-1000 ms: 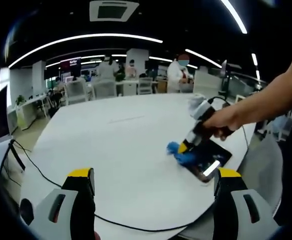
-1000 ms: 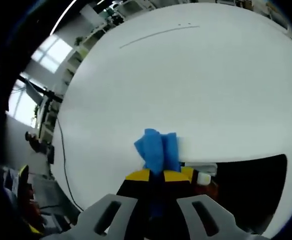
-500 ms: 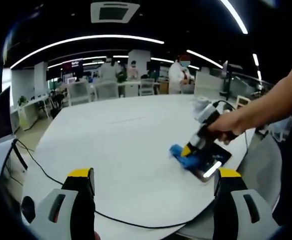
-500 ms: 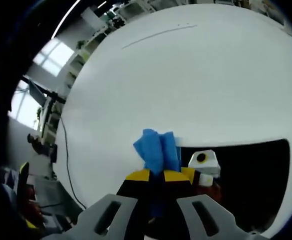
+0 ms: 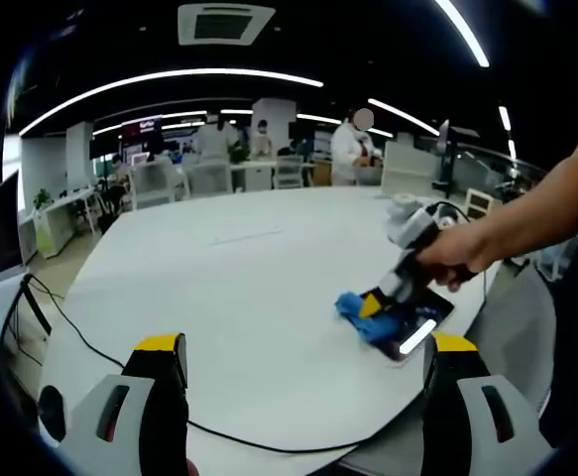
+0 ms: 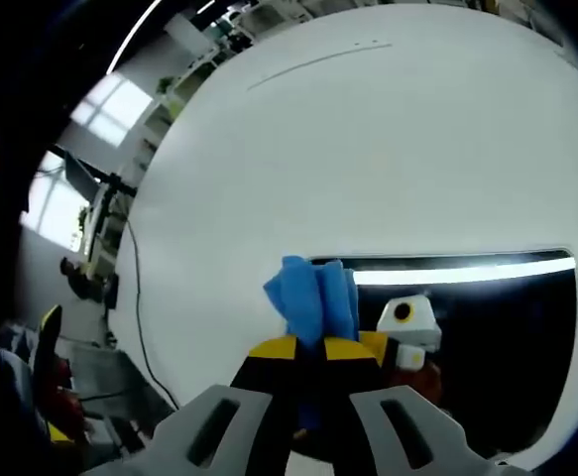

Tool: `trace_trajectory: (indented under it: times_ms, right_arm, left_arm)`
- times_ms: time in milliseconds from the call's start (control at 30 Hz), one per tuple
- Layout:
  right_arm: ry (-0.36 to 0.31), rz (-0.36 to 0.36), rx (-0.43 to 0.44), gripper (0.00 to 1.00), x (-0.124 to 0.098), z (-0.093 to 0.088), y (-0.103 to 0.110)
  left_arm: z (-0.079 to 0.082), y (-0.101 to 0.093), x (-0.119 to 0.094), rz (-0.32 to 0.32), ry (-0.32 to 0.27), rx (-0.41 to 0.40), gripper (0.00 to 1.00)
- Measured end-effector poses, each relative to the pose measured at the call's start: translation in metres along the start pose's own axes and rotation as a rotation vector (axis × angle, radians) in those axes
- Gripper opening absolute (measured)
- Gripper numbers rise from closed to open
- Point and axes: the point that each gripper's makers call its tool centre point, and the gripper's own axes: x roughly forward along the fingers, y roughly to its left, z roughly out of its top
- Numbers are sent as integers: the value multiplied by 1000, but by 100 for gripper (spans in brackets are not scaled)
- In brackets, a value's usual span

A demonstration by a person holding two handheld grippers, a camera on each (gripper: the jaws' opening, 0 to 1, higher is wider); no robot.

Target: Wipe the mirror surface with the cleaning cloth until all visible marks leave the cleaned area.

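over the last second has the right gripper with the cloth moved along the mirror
Yes. The right gripper and cloth slid down the mirror toward the table's near edge.

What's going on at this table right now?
A person is wiping a mirror that lies flat on a white table. The right gripper is shut on a blue cleaning cloth and presses it at the mirror's edge; the left gripper view shows the cloth on the mirror's near-left end. The left gripper is open, holding nothing, above the table. A black cable crosses the table's near side.
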Motion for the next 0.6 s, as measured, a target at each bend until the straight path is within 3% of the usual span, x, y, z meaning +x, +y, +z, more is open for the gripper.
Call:
trace_trajectory:
  times_ms: [133,300,600]
  right_arm:
    - [47,13,14,1,-1,-12,5]
    - [28,-18,-48,1,0,-10,5]
    - [38,17,-28,1,0,-9,3]
  left_arm:
    - [0,-1,0,-1,1,1,99]
    - [2,-3,1,-1,1,2,99]
    - [5,-4,0,2,3,12,99]
